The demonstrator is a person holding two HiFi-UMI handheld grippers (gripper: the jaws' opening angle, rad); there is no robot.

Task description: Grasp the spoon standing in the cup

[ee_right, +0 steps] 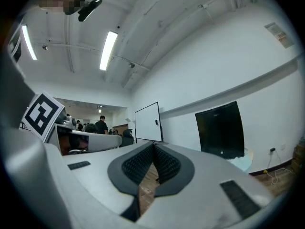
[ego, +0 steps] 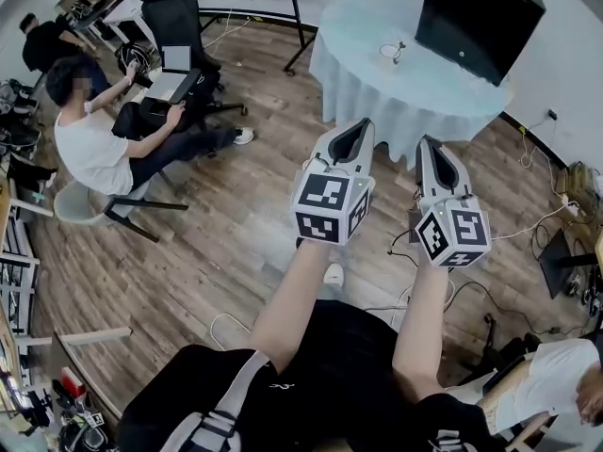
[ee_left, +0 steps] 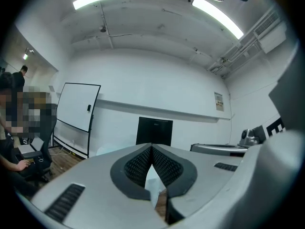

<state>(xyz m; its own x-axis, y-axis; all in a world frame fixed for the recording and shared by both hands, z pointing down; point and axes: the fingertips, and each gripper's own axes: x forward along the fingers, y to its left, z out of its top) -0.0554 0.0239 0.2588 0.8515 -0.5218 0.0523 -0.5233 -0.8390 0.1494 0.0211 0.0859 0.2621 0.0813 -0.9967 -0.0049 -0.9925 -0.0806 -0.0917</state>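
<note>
head view: left gripper (ego: 356,125) and right gripper (ego: 431,142) side by side over brown wood-plank floor (ego: 236,224), thin spoon (ego: 399,47) upright in small pale cup (ego: 389,54) on round light-blue-clothed table (ego: 377,92) well ahead | left gripper view: jaws pinched together, nothing in them | right gripper view: jaws closed too, empty

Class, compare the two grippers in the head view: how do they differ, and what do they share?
The left gripper reaches slightly further toward the round table than the right gripper. The left gripper's marker cube shows a different black-and-white pattern from the one on the right gripper. Both grippers are shut, hold nothing and point toward that table.
</note>
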